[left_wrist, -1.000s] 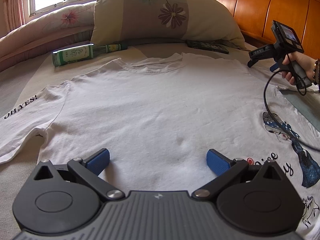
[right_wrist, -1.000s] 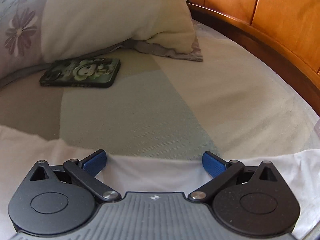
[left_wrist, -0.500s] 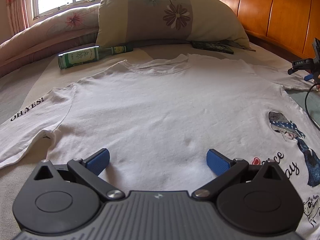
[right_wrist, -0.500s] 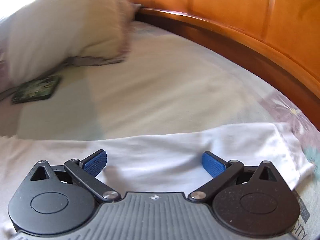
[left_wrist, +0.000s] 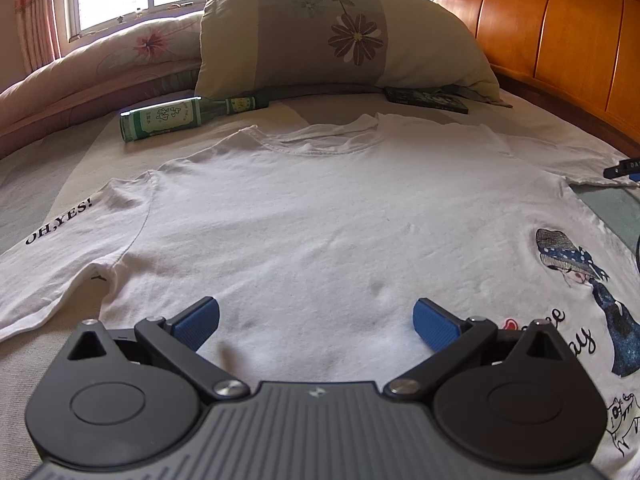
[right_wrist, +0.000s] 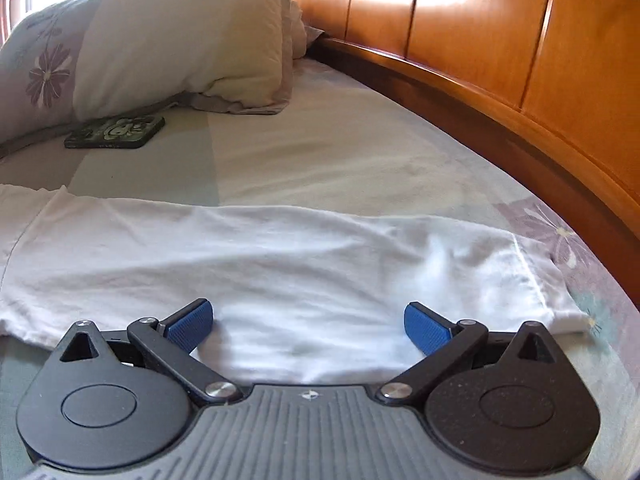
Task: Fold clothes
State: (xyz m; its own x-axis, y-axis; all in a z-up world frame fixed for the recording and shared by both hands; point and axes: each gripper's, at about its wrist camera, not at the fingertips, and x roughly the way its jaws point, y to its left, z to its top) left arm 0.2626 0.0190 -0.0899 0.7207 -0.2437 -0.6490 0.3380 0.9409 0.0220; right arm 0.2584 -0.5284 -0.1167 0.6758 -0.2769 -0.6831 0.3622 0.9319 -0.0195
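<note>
Where it lies spread flat and face up on the bed (left_wrist: 48, 168), unfolded, the white T-shirt (left_wrist: 320, 216) has its neckline toward the pillow (left_wrist: 340, 36) and both sleeves out.

Left to right:
- Left sleeve (left_wrist: 60, 240), lettered, flat on the sheet.
- Green bottle (left_wrist: 168, 118), on its side just beyond the shoulder; the only container in view, contents cannot be told.
- Left gripper (left_wrist: 316, 318), low over the shirt's lower body; fingers spread wide, holding nothing.
- Phone (left_wrist: 426, 100), by the pillow's edge.
- Printed figure (left_wrist: 576, 268) on the shirt's right side.
- Right sleeve (right_wrist: 280, 264), flat, cuff toward the wooden headboard (right_wrist: 520, 60).
- Right gripper (right_wrist: 308, 320), over that sleeve; fingers likewise wide apart, empty.

Handling, as judged: thin cotton, light, limp, not slippery, not fragile; it will drape and wrinkle rather than hold shape. Best taken by pinching an edge, such as the sleeve cuff, shoulder seam or hem, catching both layers.
</note>
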